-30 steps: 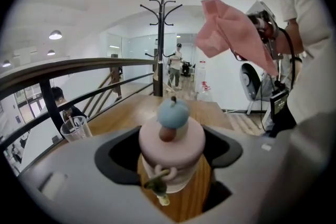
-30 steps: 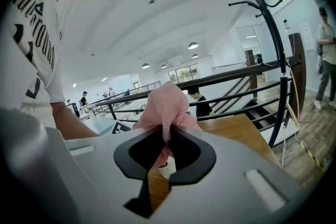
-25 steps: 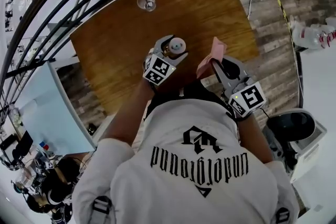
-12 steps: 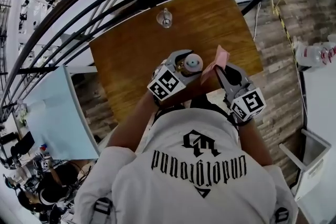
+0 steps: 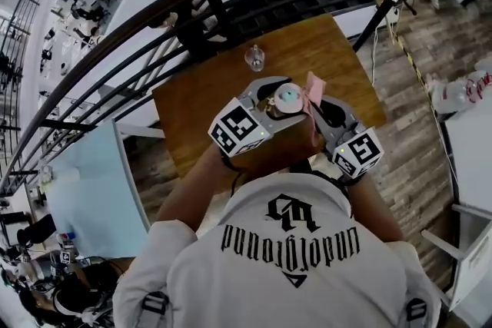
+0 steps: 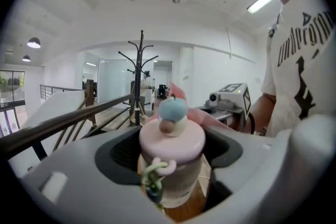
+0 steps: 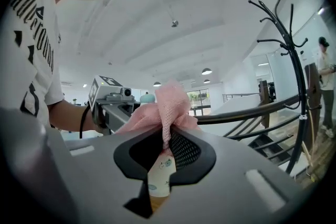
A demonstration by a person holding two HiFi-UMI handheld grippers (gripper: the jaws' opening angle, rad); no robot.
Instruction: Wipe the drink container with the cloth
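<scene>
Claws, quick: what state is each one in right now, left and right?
Left claw: closed on the drink container.
Right claw: closed on the pink cloth.

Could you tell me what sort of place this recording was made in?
Probably an open-plan office or lab, on an upper landing: a stair railing, a coat stand, and a wooden table beside the railing.

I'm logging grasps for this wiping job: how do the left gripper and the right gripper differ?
The left gripper is shut on the drink container, a rigid pink-lidded bottle. The right gripper is shut on the soft pink cloth. The left gripper's jaws stand wide apart around the bottle's body, while the right gripper's jaws pinch almost together on a thin fold. Both are grey and each holds something.
</scene>
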